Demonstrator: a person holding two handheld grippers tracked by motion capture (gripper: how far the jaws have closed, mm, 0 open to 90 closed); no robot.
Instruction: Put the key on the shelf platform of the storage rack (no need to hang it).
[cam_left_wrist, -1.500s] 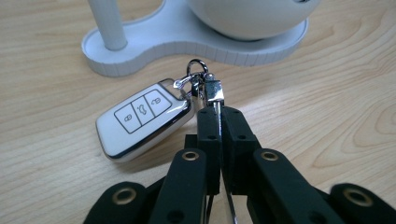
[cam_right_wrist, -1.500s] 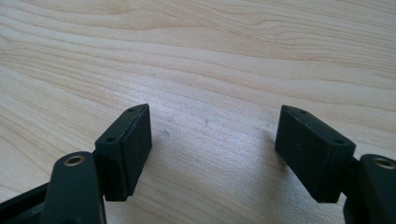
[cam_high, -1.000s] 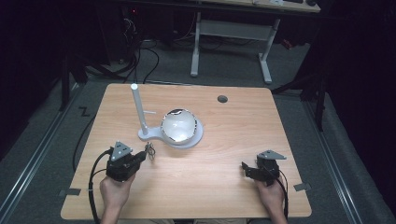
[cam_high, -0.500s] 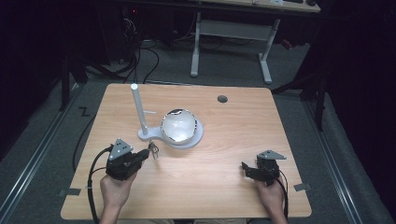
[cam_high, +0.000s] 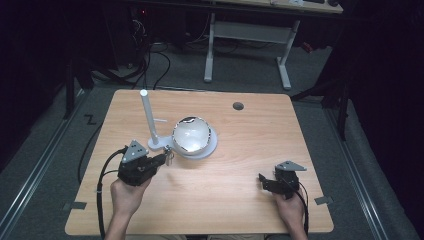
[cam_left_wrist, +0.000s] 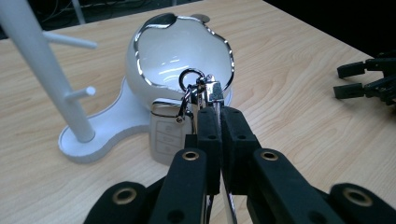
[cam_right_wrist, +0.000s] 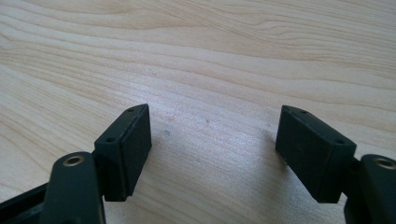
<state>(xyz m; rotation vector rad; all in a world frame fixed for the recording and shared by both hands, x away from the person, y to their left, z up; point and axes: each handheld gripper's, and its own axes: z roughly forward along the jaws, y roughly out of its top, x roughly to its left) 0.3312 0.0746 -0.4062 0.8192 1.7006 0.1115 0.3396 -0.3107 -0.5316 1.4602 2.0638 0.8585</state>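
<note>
My left gripper (cam_left_wrist: 219, 114) is shut on a metal clasp and key ring (cam_left_wrist: 191, 79). A pale car key fob (cam_left_wrist: 168, 135) hangs from the ring in front of the jaws. Just beyond stands a white holder with a glossy silver-rimmed bowl (cam_left_wrist: 182, 46) and an upright pole (cam_left_wrist: 46, 70) with short pegs. In the high view the left gripper (cam_high: 162, 159) and its keys (cam_high: 169, 154) are right beside the holder's base, near the bowl (cam_high: 191, 135). My right gripper (cam_right_wrist: 212, 140) stands open over bare wood, with nothing between its fingers, at the table's front right (cam_high: 262, 181).
The wooden table (cam_high: 250, 140) has a small round cable hole (cam_high: 238, 106) near its far edge. The pole (cam_high: 148, 117) rises left of the bowl. Dark floor, cables and a grey desk frame (cam_high: 247, 32) lie beyond the table.
My left gripper has risen slightly with the keys in it, staying close to the holder's base. The right gripper has kept still.
</note>
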